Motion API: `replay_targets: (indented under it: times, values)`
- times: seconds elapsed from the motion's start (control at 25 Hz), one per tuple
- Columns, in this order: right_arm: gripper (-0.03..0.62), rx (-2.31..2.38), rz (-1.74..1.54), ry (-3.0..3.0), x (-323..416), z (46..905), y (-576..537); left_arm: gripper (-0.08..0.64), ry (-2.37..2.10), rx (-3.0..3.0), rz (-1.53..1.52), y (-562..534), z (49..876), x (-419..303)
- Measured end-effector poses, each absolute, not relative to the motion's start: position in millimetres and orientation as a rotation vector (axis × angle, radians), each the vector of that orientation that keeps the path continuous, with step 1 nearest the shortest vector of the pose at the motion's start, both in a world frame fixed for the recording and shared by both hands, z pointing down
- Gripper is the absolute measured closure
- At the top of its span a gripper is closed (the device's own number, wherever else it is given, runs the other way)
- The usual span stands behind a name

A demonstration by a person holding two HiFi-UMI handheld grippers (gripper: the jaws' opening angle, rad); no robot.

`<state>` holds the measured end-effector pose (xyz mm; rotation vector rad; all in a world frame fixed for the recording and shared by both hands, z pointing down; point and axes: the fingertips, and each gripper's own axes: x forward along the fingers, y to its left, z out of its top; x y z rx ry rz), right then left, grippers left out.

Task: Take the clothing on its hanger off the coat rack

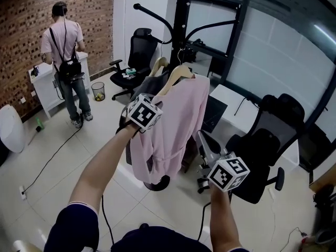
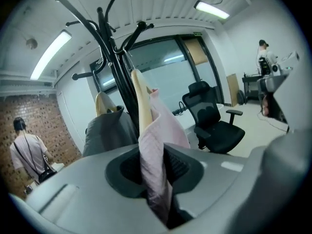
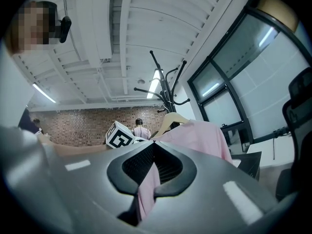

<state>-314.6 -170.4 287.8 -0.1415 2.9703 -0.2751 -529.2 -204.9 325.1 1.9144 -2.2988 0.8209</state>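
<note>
Head view: grey garment [image 1: 149,86] hangs beside pink shirt [image 1: 176,119].

The black coat rack [image 1: 180,30] stands on the pale tiled floor [image 1: 68,161] and carries a pink garment [image 1: 176,119] on a wooden hanger [image 1: 177,73] beside a grey garment [image 1: 148,86], with a black office chair [image 1: 262,151] and a small bin [image 1: 98,91] standing on the floor nearby.

Hanging on the near side of the tall black metal coat rack [image 1: 181,20]: pale pink cloth garment [image 1: 176,125], draped full length over a light wooden hanger [image 1: 177,73]. Hanger tilted, its hook close against the rack's pole. Hem reaches down near the rack's base.
</note>
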Motion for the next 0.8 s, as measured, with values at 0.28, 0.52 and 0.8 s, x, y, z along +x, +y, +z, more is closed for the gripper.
replay_targets:
  times: [0.28,0.52,0.8]
  values:
    - [0.591,-0.188,-0.287,2.971,-302.2,292.5,-180.4,0.515,-2.348,1.845,0.688,-202.2,321.6,-531.3]
    - [0.591,-0.197,-0.284,2.973,-295.5,294.6,-180.8,0.517,-2.335,1.841,0.703,-194.5,317.5,-526.7]
    - [0.591,-0.179,-0.294,2.979,-294.6,298.4,-179.2,0.517,-2.331,1.879,0.748,-188.9,292.5,-515.6]
